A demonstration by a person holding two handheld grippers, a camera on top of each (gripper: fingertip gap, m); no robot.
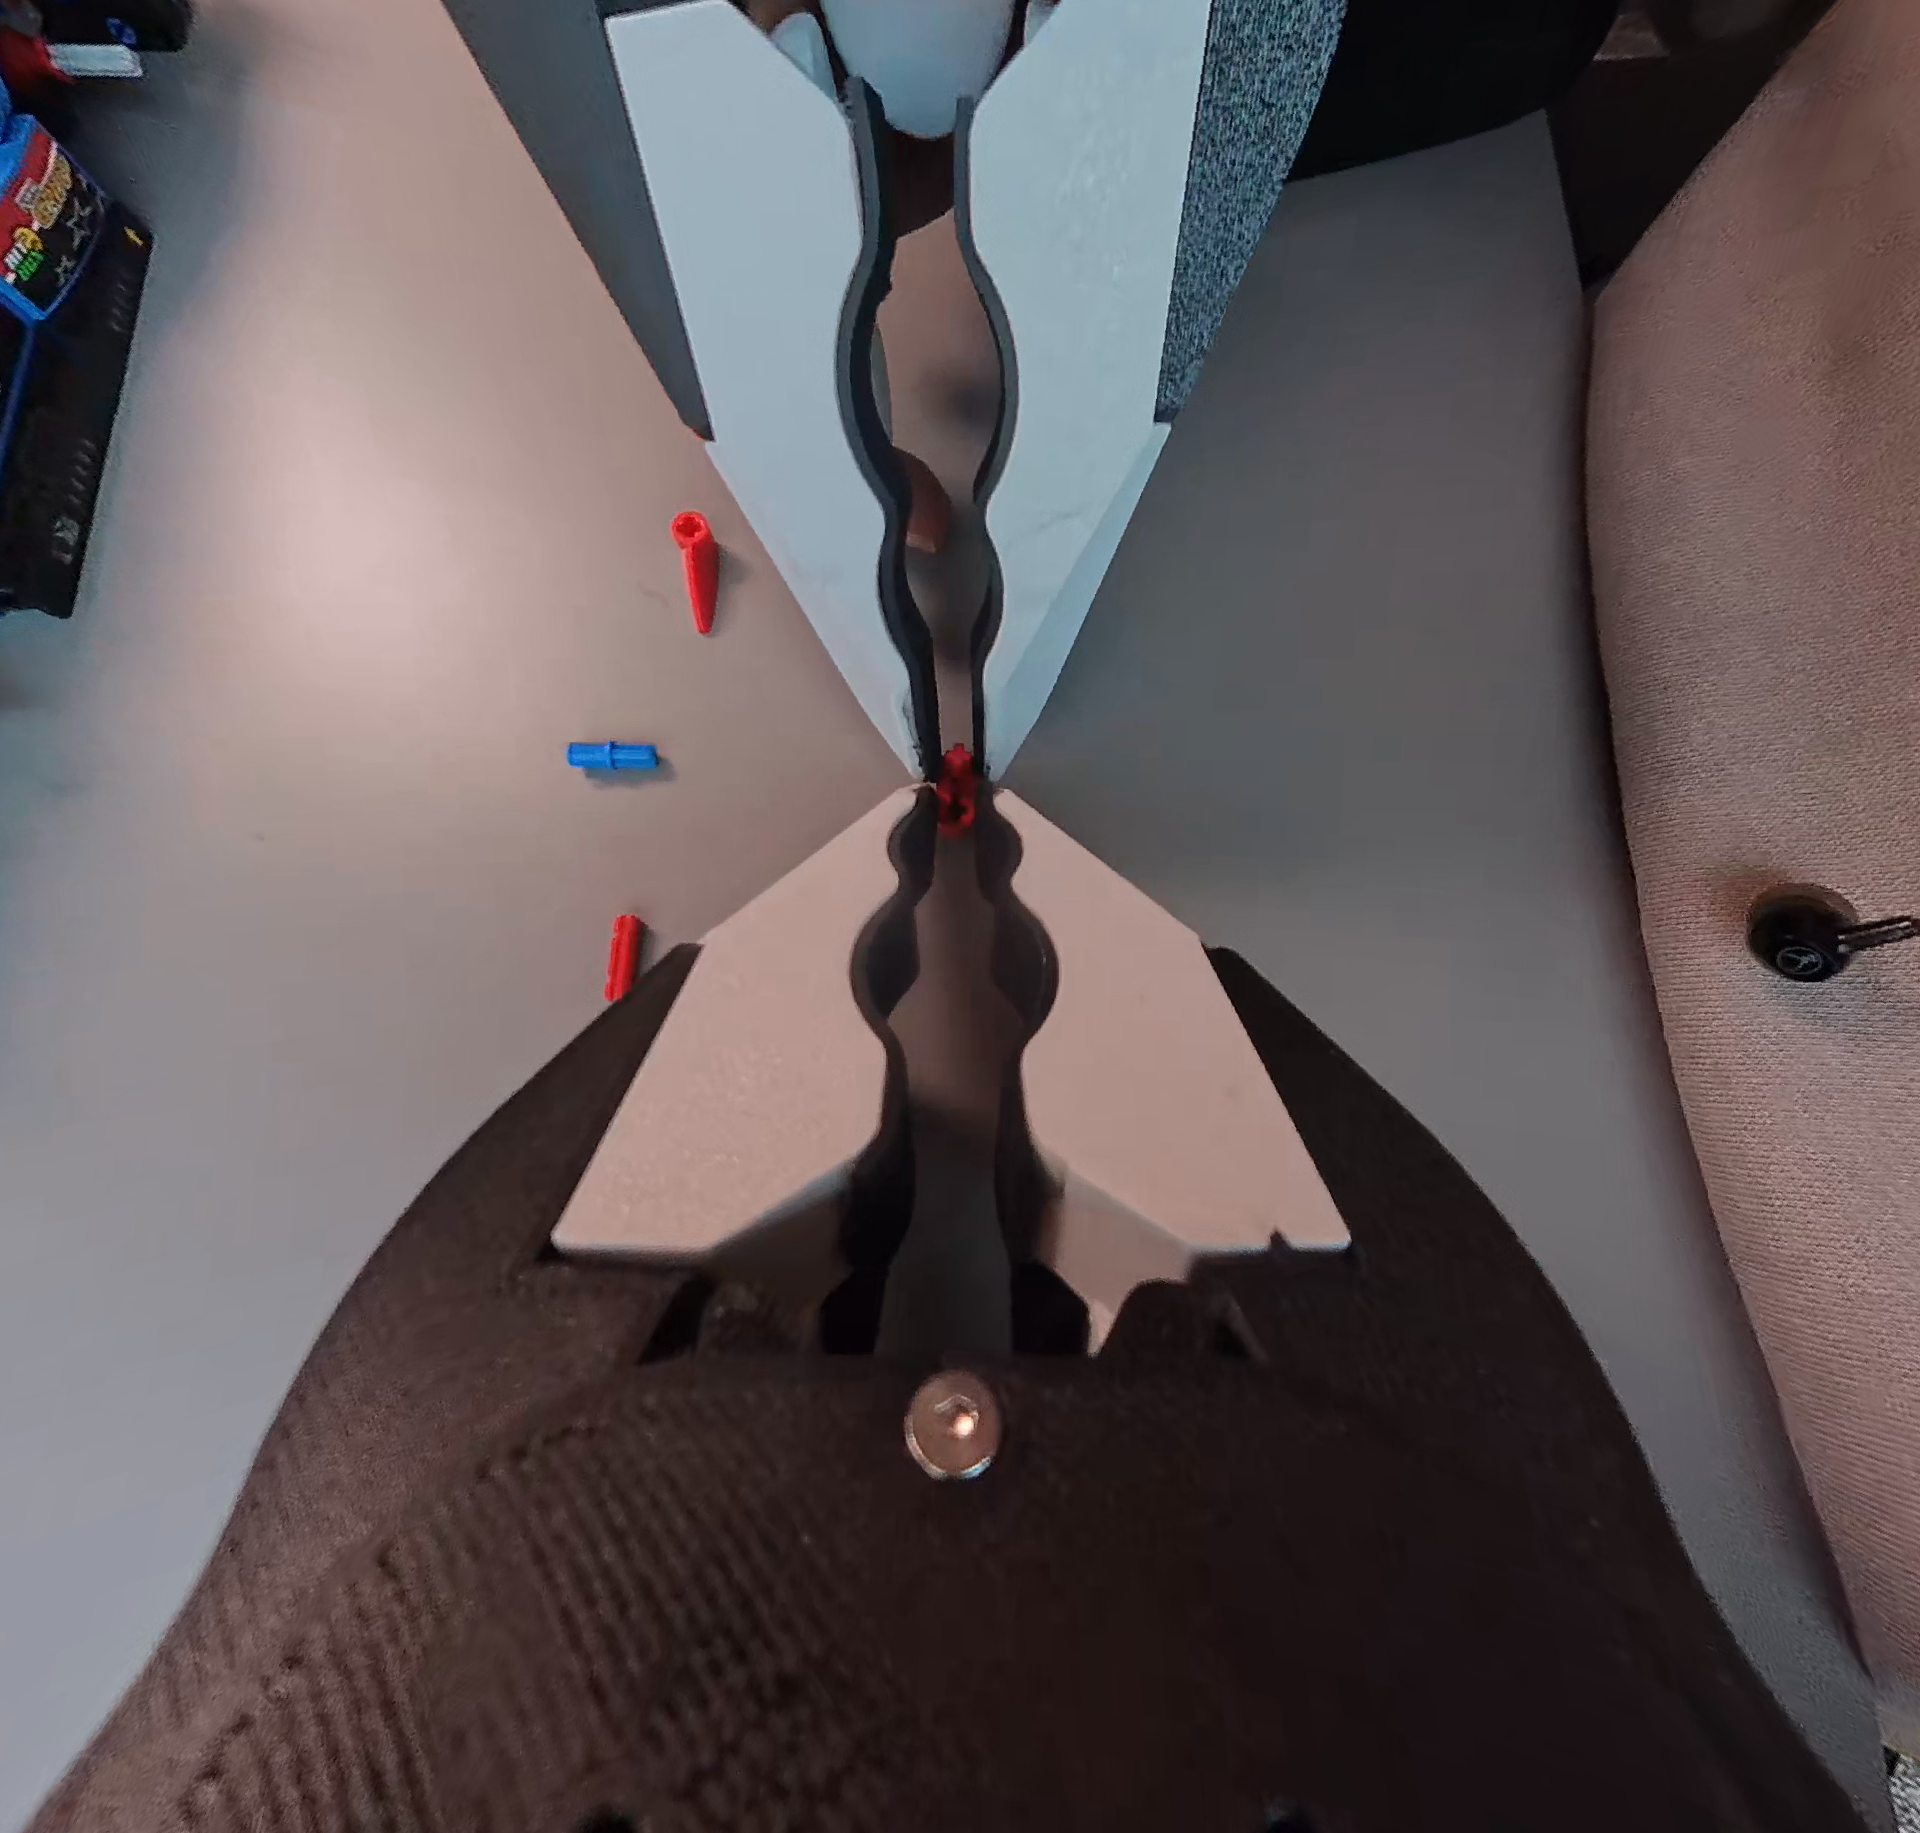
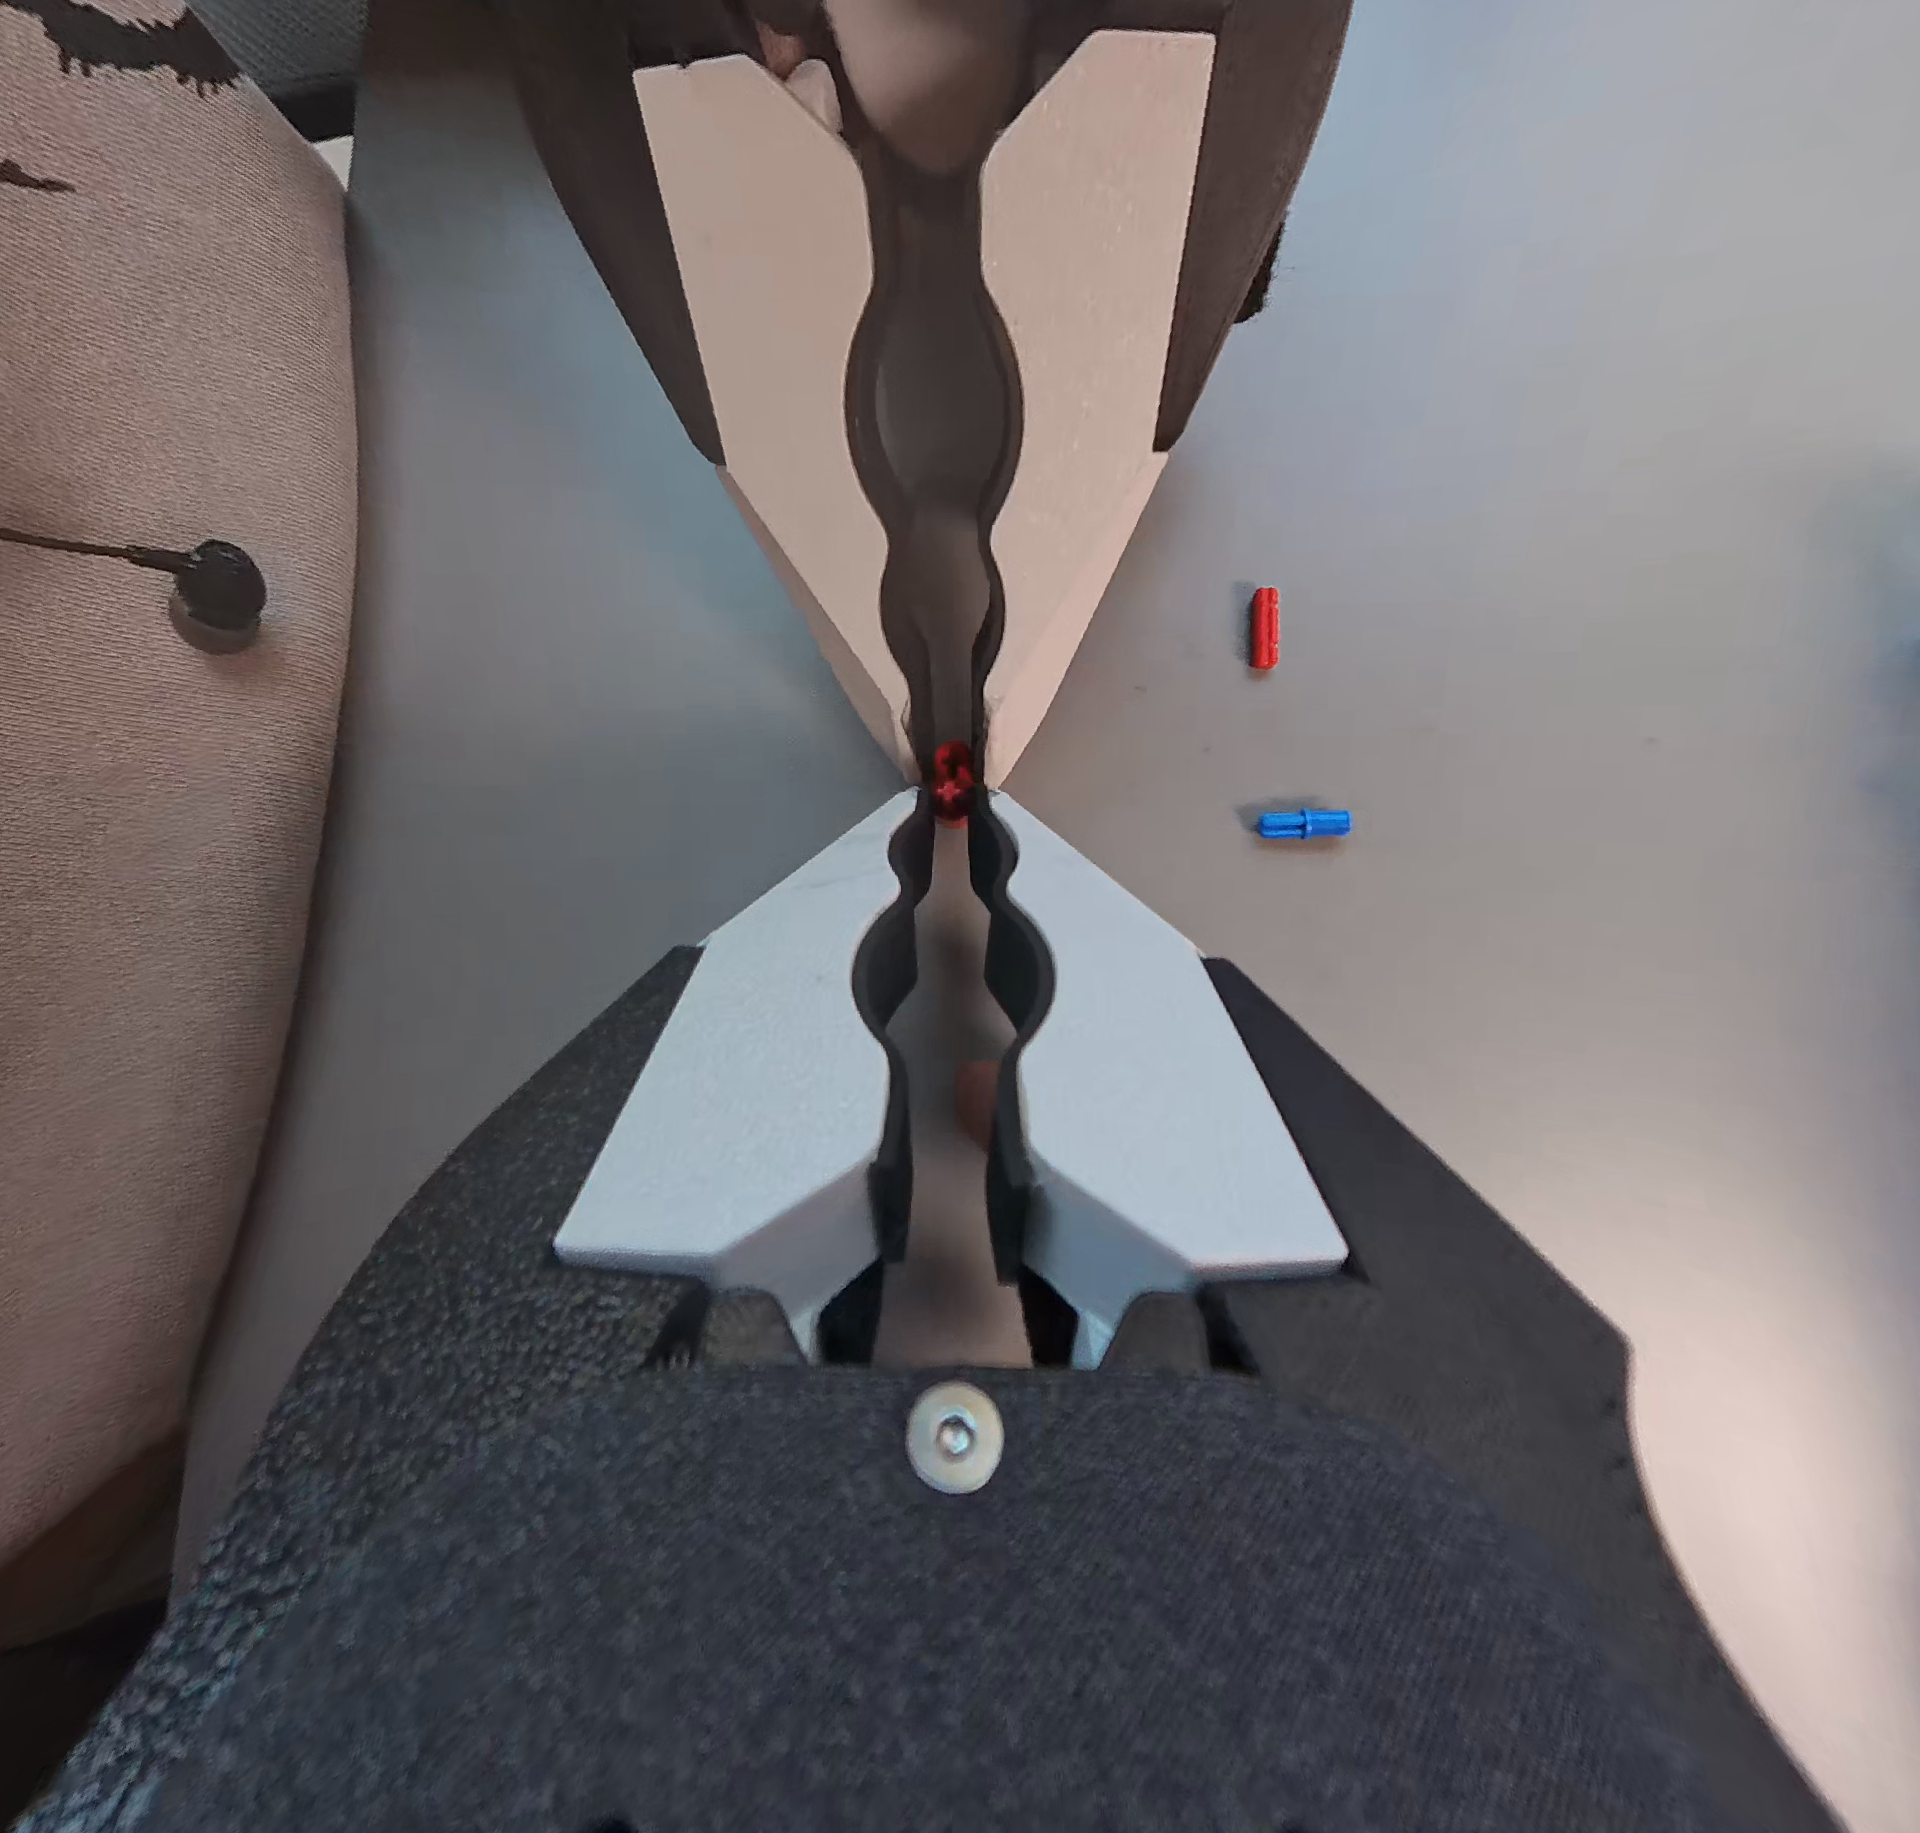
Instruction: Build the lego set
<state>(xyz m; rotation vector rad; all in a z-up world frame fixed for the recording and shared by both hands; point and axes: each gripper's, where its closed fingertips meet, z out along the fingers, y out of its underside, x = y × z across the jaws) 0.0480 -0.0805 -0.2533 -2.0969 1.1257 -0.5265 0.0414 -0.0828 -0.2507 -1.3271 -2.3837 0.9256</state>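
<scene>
- My left gripper [image 1: 956, 796] and right gripper [image 2: 951, 796] meet tip to tip, both pairs of jaws narrow, pinching one small red piece [image 1: 955, 791] between them.
- Risk: uneven squeeze pops it loose onto the table [image 1: 312, 1160].
- Blue pin [image 1: 612, 756] and red peg [image 1: 622, 955] lie off to the side; a sweep could scatter them.

Left wrist view looks forward along left gripper [image 1: 956, 796], right wrist view along right gripper [image 2: 951, 796]; cameras face each other, tips meeting close. Shared: red piece [image 1: 956, 791] between tips, blue pin [image 1: 612, 756] beside tips.
</scene>
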